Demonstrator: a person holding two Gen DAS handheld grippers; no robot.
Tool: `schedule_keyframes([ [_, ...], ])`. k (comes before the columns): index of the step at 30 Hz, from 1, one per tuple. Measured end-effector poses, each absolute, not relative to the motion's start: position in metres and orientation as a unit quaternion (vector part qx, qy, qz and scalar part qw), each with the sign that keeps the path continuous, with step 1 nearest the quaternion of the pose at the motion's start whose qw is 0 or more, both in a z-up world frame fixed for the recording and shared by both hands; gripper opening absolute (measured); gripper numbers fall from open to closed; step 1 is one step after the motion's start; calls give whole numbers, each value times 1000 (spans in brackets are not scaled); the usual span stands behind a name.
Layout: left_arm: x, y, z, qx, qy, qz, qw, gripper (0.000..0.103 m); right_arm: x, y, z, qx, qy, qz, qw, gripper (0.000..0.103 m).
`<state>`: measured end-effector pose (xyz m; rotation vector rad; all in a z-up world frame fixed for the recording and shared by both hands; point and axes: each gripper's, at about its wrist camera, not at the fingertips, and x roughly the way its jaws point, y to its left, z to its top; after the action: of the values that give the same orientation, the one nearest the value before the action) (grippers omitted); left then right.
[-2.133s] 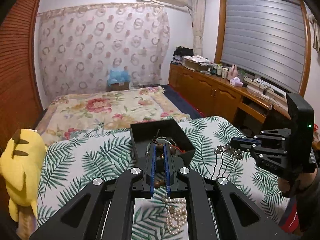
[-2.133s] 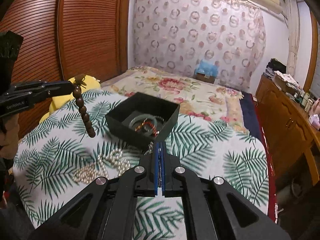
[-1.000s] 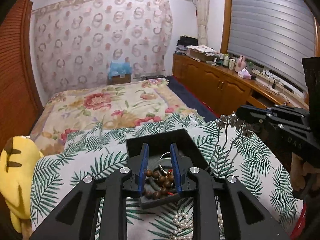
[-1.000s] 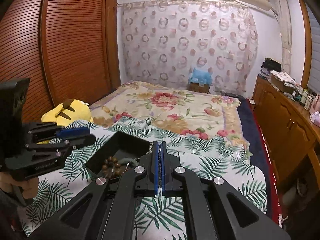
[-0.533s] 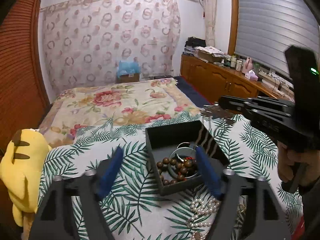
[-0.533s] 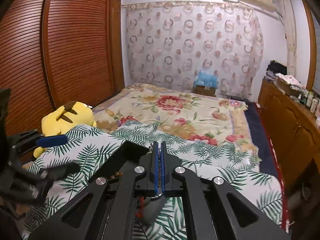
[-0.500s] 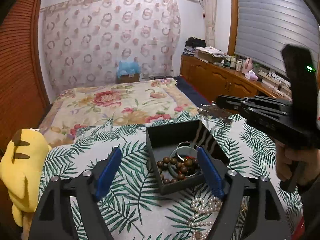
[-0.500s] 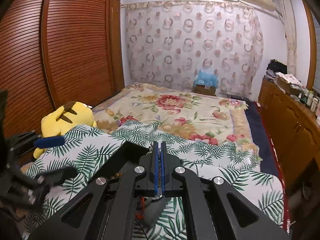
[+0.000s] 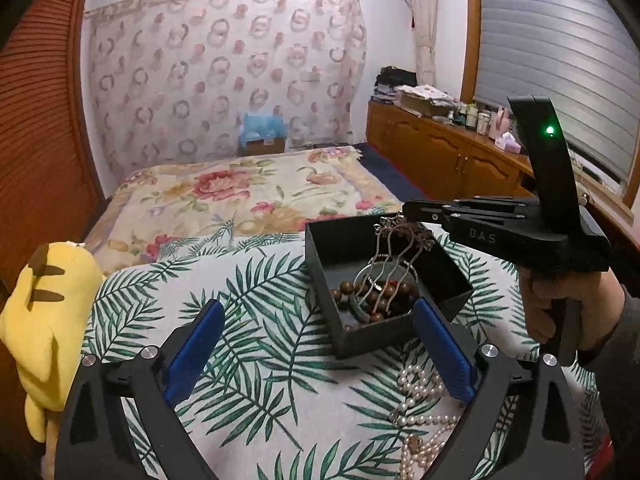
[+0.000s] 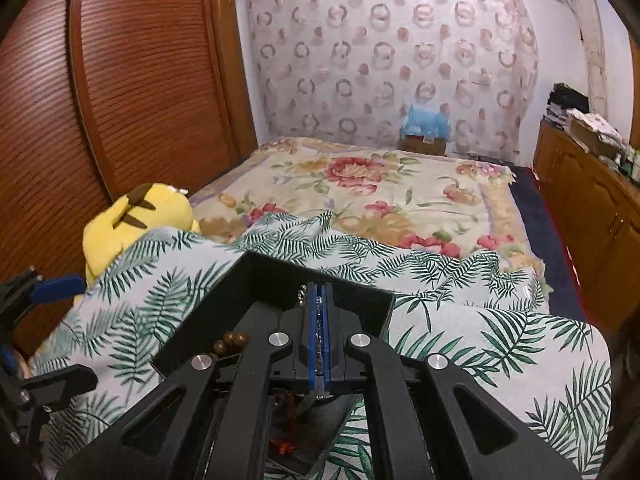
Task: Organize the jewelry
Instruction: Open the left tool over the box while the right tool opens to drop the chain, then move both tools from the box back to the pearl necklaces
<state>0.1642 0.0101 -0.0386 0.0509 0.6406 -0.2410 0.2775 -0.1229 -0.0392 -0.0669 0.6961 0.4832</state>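
A black open box point(image 9: 352, 240) stands on the palm-leaf cloth and holds a brown bead bracelet point(image 9: 380, 294) and a bangle. My right gripper point(image 9: 408, 210) is shut on a silver hair comb point(image 9: 394, 254) that hangs with its wavy prongs down over the box. In the right wrist view that gripper point(image 10: 319, 300) is above the box point(image 10: 280, 280), with silver metal between its blue pads. My left gripper point(image 9: 316, 344) is open wide and empty, in front of the box. A white pearl necklace point(image 9: 420, 408) lies on the cloth near the right finger.
A yellow plush toy point(image 9: 44, 304) sits at the left edge of the bed, next to a louvered wooden wardrobe point(image 10: 120, 92). A floral blanket point(image 9: 248, 192) covers the far bed. A wooden cabinet point(image 9: 448, 160) with clutter runs along the right wall.
My left gripper let the brown bead bracelet go into the box, opened wide and drew back. My right gripper carried the silver hair comb from the right to above the box.
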Motion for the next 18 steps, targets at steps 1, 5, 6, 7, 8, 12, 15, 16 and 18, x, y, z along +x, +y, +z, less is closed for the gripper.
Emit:
schedule_keyframes([
  [1,163,9,-40,26,314,-118,942,92,277,-121,-41,-37,339,237,910,3],
  [5,158,11,-45,23,317,-122,940,92,273,-118,-45,-51,339,244,907,4],
  [6,158,12,-45,23,318,-122,940,92,272,-118,-45,-54,340,245,906,4],
  [7,156,12,-46,24,320,-122,939,92,271,-118,-45,-57,340,247,906,4],
  [8,156,12,-47,25,322,-122,939,92,268,-117,-45,-66,340,249,904,4],
  [12,150,15,-49,21,324,-125,937,92,258,-121,-39,-93,333,246,906,18],
  [15,143,16,-54,16,328,-129,936,92,242,-131,-34,-100,327,249,906,21],
  [16,141,17,-55,16,329,-130,935,92,235,-134,-33,-102,325,251,906,21],
  [18,135,17,-60,20,334,-130,933,92,220,-141,-33,-101,325,254,905,21],
])
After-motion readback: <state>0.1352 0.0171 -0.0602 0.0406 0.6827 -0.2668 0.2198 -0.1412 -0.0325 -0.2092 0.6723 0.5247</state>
